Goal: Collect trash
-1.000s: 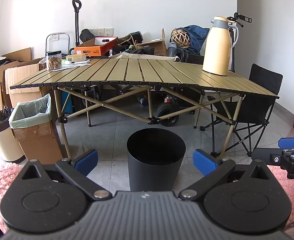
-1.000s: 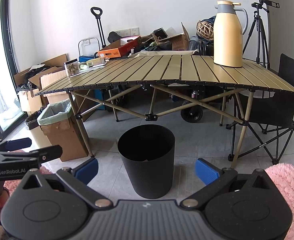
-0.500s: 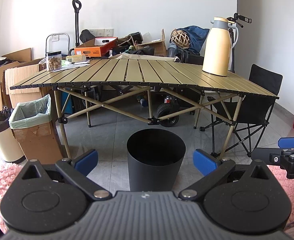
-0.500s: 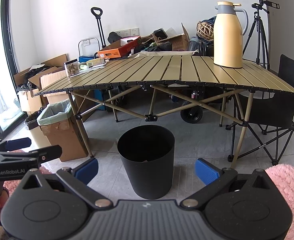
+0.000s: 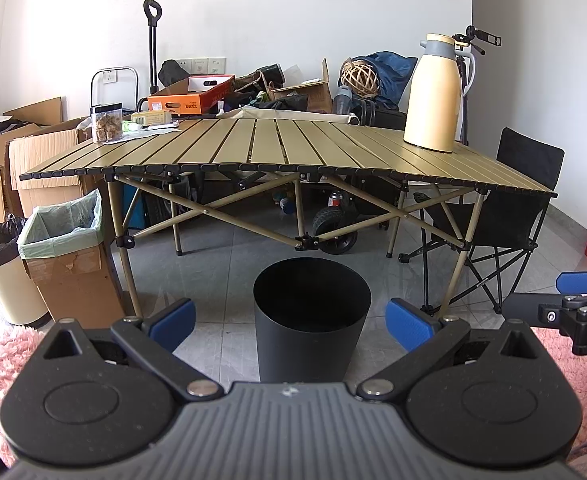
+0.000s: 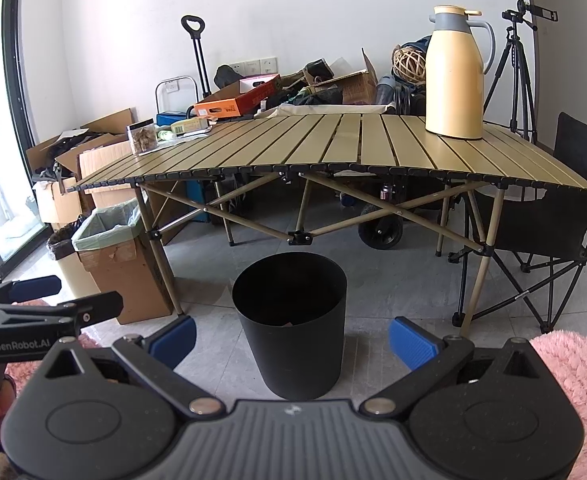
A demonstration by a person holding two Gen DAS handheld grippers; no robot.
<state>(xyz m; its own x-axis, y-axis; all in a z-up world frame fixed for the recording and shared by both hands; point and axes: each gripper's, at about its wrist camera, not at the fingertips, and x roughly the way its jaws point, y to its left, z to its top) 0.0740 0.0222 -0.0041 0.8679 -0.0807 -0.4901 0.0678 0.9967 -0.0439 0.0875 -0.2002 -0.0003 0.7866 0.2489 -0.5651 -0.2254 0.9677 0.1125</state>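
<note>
- Left gripper (image 5: 289, 320): jaws spread wide, empty, aimed at the bin.
- Right gripper (image 6: 291, 338): likewise spread, empty.
- Round black plastic waste bin (image 6: 289, 320): frame centre, on floor before folding slatted table (image 6: 333, 148), probably for dropping trash.

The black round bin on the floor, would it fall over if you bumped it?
The black round bin probably slides or tips fairly easily: its walls look thin and it seems almost empty, with only a small scrap visible inside. It narrows toward the base, so a push near the rim would likely tip it. The tiled floor looks smooth, so a low push would likely make it slide.
</note>
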